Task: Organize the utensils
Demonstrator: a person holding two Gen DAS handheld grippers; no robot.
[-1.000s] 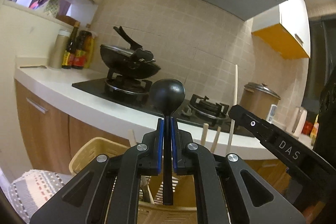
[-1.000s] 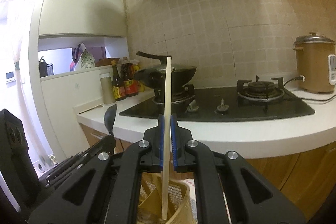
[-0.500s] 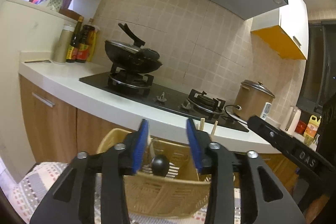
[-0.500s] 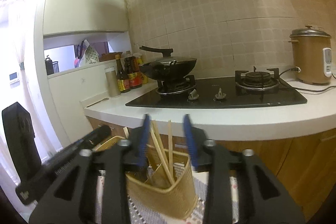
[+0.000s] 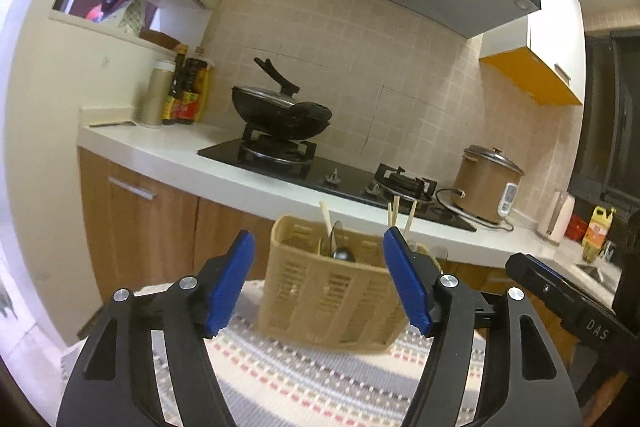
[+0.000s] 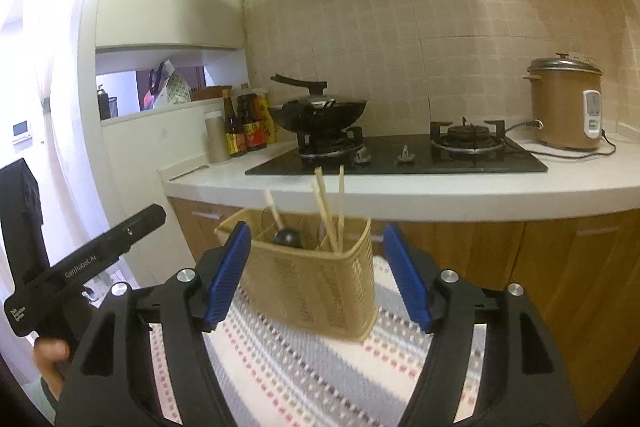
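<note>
A tan slotted utensil basket [image 5: 332,299] stands on a striped mat; it also shows in the right wrist view [image 6: 316,279]. A black ladle [image 5: 343,253] rests in it, seen too in the right wrist view [image 6: 289,237], beside wooden chopsticks [image 6: 330,215] that stick up at its right end [image 5: 400,213]. My left gripper [image 5: 320,283] is open and empty, a little back from the basket. My right gripper [image 6: 316,277] is open and empty, also back from it.
The striped mat [image 6: 304,367] covers the surface under the basket. Behind is a white counter [image 6: 400,193] with a black hob, a wok [image 6: 320,109], sauce bottles [image 6: 244,127] and a brown rice cooker [image 6: 566,107]. The other gripper's body shows at left [image 6: 80,267].
Both grippers let go: the left released the black ladle and the right a chopstick into the basket. Both opened wide and drew back from the basket.
</note>
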